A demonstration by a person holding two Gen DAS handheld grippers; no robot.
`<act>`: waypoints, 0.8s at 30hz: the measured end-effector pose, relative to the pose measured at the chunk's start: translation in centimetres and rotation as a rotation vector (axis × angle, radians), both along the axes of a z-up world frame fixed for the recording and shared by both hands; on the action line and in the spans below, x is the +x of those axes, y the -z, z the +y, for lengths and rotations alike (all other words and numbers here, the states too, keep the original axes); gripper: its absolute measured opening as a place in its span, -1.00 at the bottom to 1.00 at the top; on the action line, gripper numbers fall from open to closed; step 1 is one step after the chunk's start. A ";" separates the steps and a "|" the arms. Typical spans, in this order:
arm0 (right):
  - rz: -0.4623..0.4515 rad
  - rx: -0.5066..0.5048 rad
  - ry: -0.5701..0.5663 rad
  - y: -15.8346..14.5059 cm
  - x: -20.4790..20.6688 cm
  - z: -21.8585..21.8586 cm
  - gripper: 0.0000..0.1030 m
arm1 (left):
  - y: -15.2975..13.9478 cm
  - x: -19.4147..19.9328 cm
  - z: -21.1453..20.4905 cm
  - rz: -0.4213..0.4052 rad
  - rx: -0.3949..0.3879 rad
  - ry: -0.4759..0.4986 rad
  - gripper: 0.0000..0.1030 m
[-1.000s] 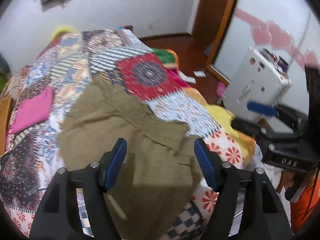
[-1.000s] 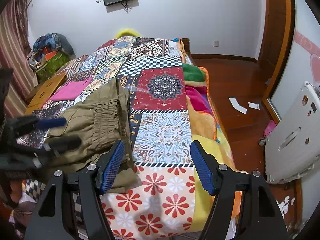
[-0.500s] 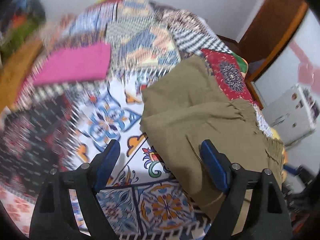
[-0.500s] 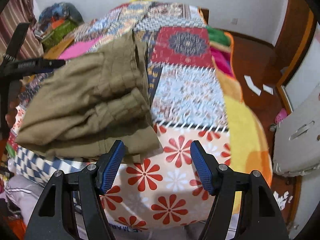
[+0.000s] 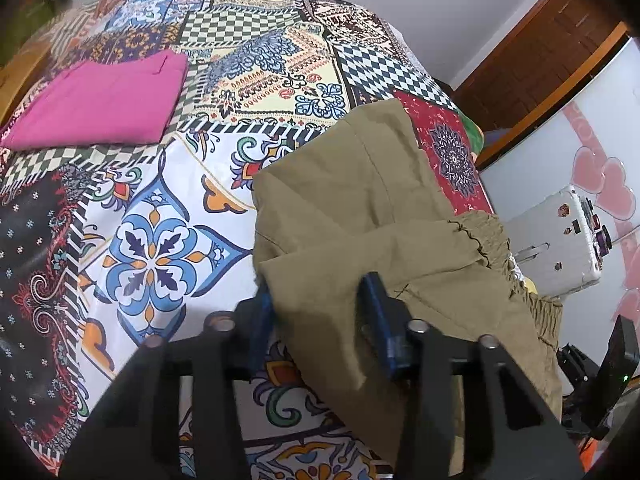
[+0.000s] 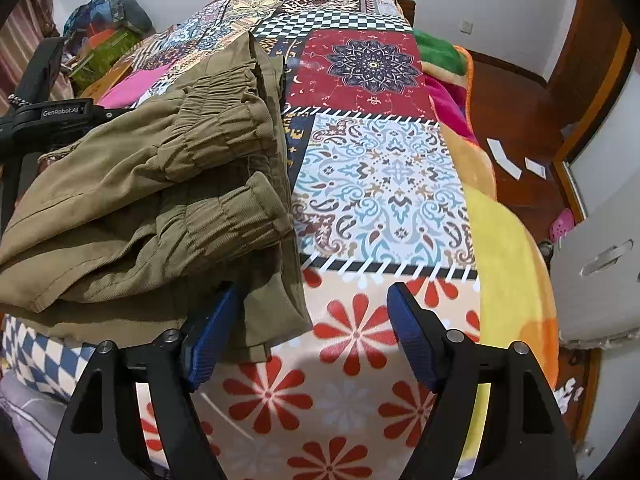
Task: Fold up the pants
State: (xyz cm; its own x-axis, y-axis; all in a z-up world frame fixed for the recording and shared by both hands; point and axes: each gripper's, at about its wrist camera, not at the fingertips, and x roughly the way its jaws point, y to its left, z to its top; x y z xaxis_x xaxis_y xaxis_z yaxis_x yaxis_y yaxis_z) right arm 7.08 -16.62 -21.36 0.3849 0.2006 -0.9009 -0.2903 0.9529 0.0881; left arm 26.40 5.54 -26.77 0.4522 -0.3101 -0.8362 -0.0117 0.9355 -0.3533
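While the olive pants (image 5: 360,208) are lying part-folded, the left gripper (image 5: 318,320) is closing on their corner. The right gripper (image 6: 312,336) is hanging released, opening wider, one fold remaining.

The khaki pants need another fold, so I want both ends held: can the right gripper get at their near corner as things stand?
Probably yes. The right gripper is open, and the pants' near corner already lies beside its left finger, with nothing covering it on the quilt.
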 end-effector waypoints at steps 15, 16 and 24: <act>-0.106 -0.172 -0.104 1.4 8.7 2.1 0.41 | -2.6 -7.2 1.5 -0.057 0.098 -0.059 -0.72; -0.104 -0.174 -0.112 1.6 9.7 2.3 0.41 | -2.6 -7.8 1.3 -0.060 0.102 -0.063 -0.72; -0.081 -0.147 -0.107 2.5 15.1 2.9 0.41 | -1.9 -10.0 -0.3 -0.044 0.094 -0.104 -0.73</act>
State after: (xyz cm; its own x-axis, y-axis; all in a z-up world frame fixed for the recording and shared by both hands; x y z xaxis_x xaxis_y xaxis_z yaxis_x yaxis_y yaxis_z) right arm 22.15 -13.74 -23.81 0.4405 0.1132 -0.8906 -0.3914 0.9170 -0.0771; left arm 16.36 5.19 -24.84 0.5150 -0.1810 -0.8378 -0.0969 0.9589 -0.2667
